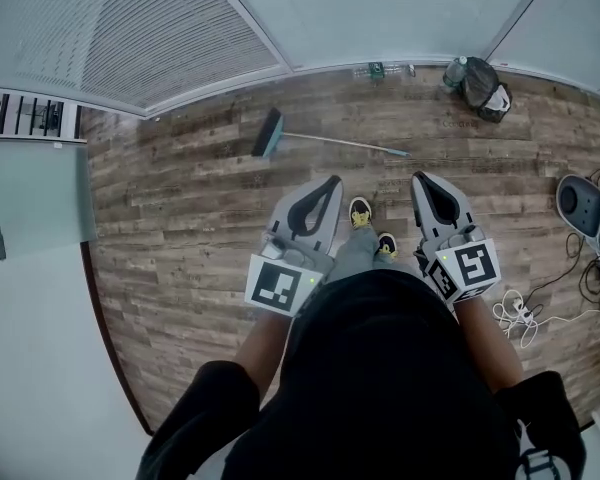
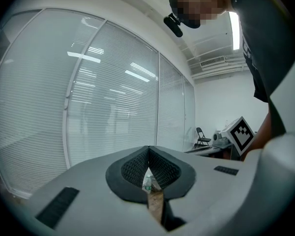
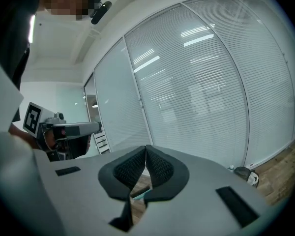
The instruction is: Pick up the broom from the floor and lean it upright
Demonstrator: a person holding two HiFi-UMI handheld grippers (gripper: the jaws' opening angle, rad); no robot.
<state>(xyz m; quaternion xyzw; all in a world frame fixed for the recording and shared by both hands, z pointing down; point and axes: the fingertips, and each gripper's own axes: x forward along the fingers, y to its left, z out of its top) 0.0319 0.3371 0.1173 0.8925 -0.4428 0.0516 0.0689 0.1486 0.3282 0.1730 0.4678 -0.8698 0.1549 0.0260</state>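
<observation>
The broom (image 1: 320, 140) lies flat on the wood floor ahead of me, its teal head (image 1: 269, 134) to the left and its thin grey handle running right. My left gripper (image 1: 332, 181) is held out in front of me, shut and empty, short of the broom. Level with it on the other side, my right gripper (image 1: 418, 178) is likewise shut with nothing between its pads. In the left gripper view the jaw tips (image 2: 148, 149) meet, and a sliver of floor shows under them. The right gripper view shows its tips (image 3: 146, 147) closed, with a teal edge (image 3: 140, 195) below.
Glass walls with blinds (image 1: 160, 38) run along the far side. A dark bag (image 1: 483, 88) and a bottle (image 1: 454, 71) sit by the wall at the right. A grey device (image 1: 583, 203) and white cables (image 1: 525, 313) lie on the floor at the right. My shoes (image 1: 361, 213) stand between the grippers.
</observation>
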